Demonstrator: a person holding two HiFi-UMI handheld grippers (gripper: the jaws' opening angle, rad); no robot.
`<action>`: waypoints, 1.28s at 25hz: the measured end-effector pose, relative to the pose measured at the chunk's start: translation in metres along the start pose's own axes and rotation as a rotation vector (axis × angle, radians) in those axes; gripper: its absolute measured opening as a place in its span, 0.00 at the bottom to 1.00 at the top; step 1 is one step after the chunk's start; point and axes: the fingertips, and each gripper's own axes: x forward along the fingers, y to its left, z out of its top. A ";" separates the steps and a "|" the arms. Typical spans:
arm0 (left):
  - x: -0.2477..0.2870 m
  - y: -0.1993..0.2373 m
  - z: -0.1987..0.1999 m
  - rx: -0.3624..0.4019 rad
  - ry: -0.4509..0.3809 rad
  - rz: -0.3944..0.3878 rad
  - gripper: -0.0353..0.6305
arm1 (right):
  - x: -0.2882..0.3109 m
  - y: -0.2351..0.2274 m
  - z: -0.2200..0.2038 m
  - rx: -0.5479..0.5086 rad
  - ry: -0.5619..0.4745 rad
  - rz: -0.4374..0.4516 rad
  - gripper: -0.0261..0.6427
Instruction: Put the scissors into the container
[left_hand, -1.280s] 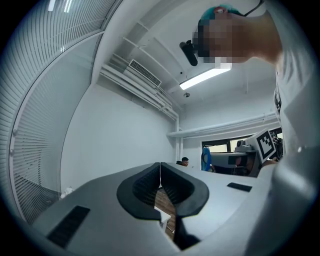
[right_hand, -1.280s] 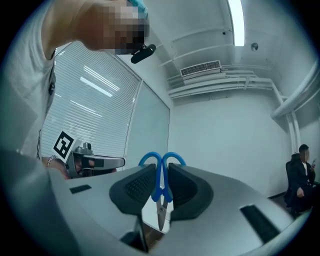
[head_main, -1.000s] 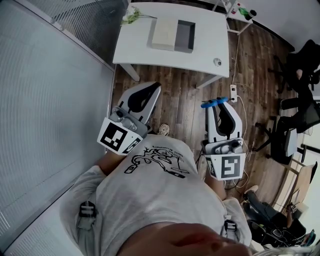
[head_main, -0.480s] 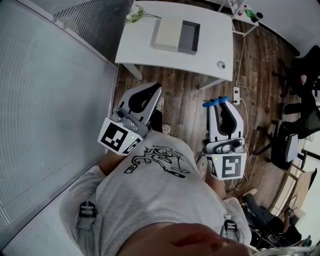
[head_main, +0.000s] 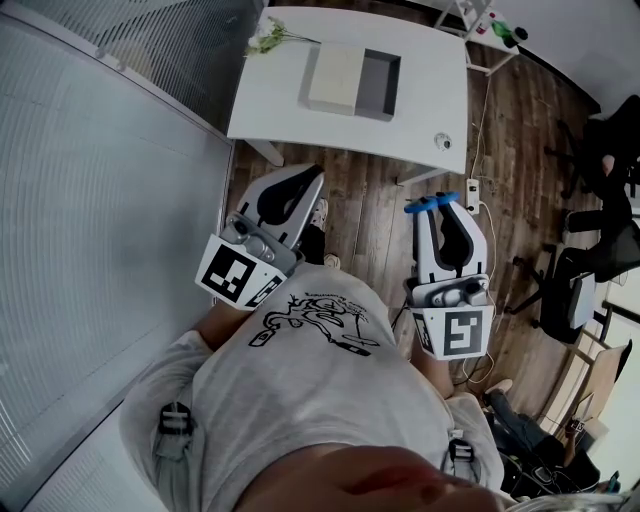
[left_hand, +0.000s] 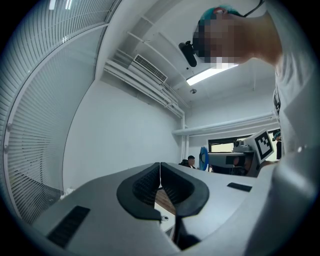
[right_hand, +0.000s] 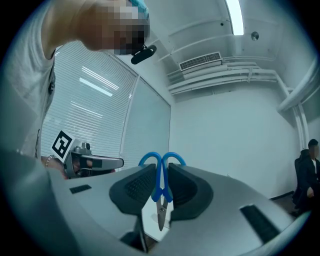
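Scissors (right_hand: 160, 180) with blue plastic handles, in carry, short of the table.
I hold them clamped by the handles in my right gripper (head_main: 437, 208), steel blades hanging down; my left gripper (head_main: 303, 178) is closed on nothing. Next, I reckon, I must reach over the white table (head_main: 430, 95) and release above the open grey rectangular container (head_main: 390, 85).

Office. White tabletop (head_main: 270, 95) on wood-plank floor (head_main: 370, 215). Slatted blinds (head_main: 100, 220) along glazed partition. Black swivel chairs (head_main: 566, 295) at right. Power strip (head_main: 468, 187) and cables on floor. Overhead: strip light (left_hand: 210, 74), air vent (left_hand: 150, 68), white pipes (right_hand: 225, 77). Another person (right_hand: 307, 170) by far wall.
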 end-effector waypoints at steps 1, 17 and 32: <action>0.003 0.004 0.000 -0.001 0.001 0.000 0.09 | 0.005 -0.002 0.000 0.000 0.001 0.000 0.17; 0.062 0.095 0.020 0.004 -0.004 -0.030 0.09 | 0.110 -0.027 0.014 -0.024 0.005 -0.006 0.17; 0.106 0.168 0.029 -0.005 0.004 -0.050 0.09 | 0.196 -0.044 0.021 -0.035 0.015 0.004 0.17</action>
